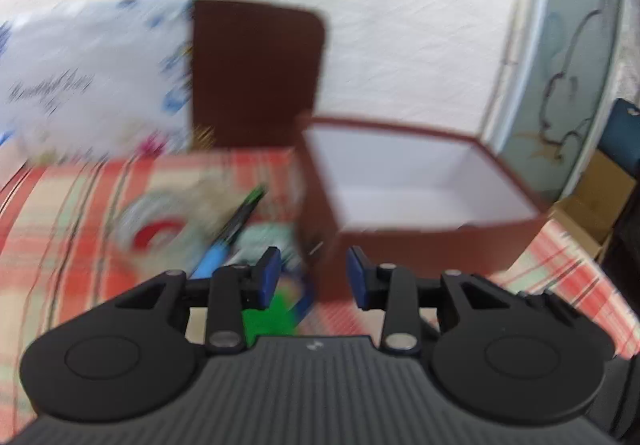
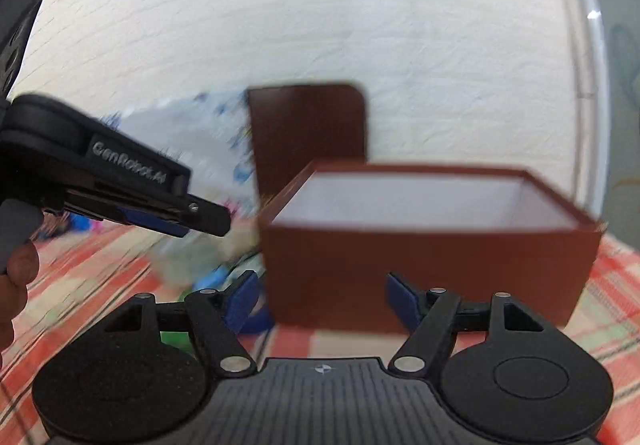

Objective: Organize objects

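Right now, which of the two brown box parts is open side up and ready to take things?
The brown box standing on the checked cloth: its white inside faces up. The other part, the brown lid, stands upright against the wall behind it.

Only legible text I can see: "GenRobot.AI", raised lettering on the side of the left gripper. Script line on the white printed bag too blurred to read.
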A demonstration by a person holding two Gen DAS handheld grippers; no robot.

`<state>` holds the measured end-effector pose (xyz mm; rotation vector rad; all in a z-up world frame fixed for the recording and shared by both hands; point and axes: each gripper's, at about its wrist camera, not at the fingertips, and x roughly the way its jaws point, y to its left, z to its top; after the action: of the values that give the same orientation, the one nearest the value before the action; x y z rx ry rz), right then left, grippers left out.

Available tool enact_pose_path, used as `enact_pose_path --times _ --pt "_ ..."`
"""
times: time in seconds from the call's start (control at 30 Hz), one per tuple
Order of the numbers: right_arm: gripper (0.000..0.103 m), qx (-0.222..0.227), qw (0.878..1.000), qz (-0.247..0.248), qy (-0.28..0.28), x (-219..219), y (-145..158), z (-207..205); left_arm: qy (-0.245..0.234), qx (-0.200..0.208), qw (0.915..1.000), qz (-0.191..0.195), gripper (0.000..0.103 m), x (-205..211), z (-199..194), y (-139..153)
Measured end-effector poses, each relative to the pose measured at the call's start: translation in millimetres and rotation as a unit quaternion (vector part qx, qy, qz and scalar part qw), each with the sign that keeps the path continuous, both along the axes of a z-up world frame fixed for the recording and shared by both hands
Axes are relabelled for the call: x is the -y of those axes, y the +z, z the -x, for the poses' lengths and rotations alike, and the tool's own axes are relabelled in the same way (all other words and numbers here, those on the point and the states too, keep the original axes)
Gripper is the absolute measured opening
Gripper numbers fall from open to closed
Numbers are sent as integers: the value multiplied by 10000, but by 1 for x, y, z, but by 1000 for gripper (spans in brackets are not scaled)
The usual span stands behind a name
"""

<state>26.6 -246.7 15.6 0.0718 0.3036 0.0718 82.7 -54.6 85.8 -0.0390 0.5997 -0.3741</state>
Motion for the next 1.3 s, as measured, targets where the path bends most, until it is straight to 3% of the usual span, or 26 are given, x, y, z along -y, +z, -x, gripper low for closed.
enact_pose_path --times 0.13,0.2,0.27,0.33,0.43,0.47,0.5,0.6,0.67,0.73,0.8,0.87,0.93,0.97,1.1,1.3 --pt "63 -758 9950 131 638 -31 -14 -20 872 -780 9919 -487 38 -56 4 -56" --pt "63 -910 9917 274 863 -54 -18 -16 1212 -1026 9867 -338 35 -88 9 -73" --pt "63 -1077 9893 306 935 -69 -16 -38 1336 -898 9867 -225 33 -109 17 -73" --pt "67 -1157 9882 305 961 -82 -16 -51 1472 -938 9844 -221 33 -120 17 -70" --pt "65 -1247 9856 542 1009 -100 -25 -65 1627 -1084 9807 -3 33 -131 13 -66" --pt "54 -1320 9841 521 1071 -102 -28 -67 1619 -1118 9804 63 33 -132 13 -64" --pt "21 -1449 9822 488 1087 -100 -31 -68 1573 -1126 9811 99 33 -130 14 -63" --pt "19 -1541 9817 304 1078 -90 -30 -56 1357 -1048 9851 130 33 -121 18 -57" --pt "19 -1601 9805 30 1138 -77 -28 -40 1199 -1056 9870 161 33 -113 16 -55" --pt "19 -1546 9820 107 1077 -68 -29 -19 1073 -1086 9880 226 33 -104 13 -52" --pt "20 -1316 9829 815 1002 -73 -29 11 903 -1169 9883 371 34 -94 9 -48" --pt "24 -1205 9744 1595 1028 -81 -32 35 756 -1251 9877 549 50 -84 7 -41" --pt "41 -1117 9706 1843 1074 -80 -32 52 678 -1295 9865 734 62 -77 8 -33" --pt "54 -1106 9718 1712 1189 -76 -31 57 621 -1282 9865 813 64 -74 9 -29" --pt "55 -1190 9759 869 1611 -63 -24 56 408 -1257 9882 779 65 -61 14 -17" --pt "57 -563 9860 985 1222 -72 -11 49 440 -1269 9881 753 65 -65 16 -12"
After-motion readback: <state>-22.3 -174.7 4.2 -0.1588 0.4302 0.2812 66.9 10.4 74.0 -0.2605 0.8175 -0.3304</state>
